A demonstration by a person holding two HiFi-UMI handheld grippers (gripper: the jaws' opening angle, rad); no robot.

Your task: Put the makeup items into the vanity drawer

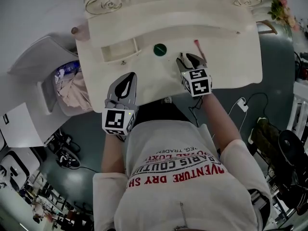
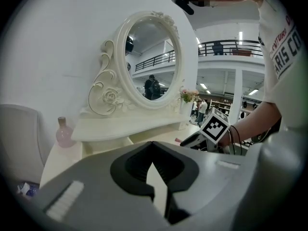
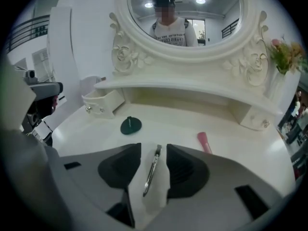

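Observation:
A thin metal makeup tool [image 3: 153,170] lies on the white vanity top [image 1: 226,57], between the jaws of my right gripper [image 3: 154,150]. The jaws stand apart on either side of it without pressing on it. In the head view the right gripper [image 1: 185,60] covers the tool. A round dark green compact [image 3: 130,125] [image 1: 160,49] lies ahead to the left, and a pink tube [image 3: 204,141] [image 1: 199,48] ahead to the right. The small drawer [image 1: 118,51] [image 3: 101,102] stands pulled out at the far left. My left gripper [image 1: 127,80] [image 2: 155,170] hovers at the vanity's front edge, slightly open and empty.
An oval mirror [image 3: 185,13] in a carved frame rises behind a raised shelf [image 3: 192,88]. A pink vase [image 2: 64,133] stands at the left end, flowers [image 3: 284,57] at the right. A second small drawer [image 3: 255,119] is closed. A bin with cloth [image 1: 67,88] sits left of the vanity.

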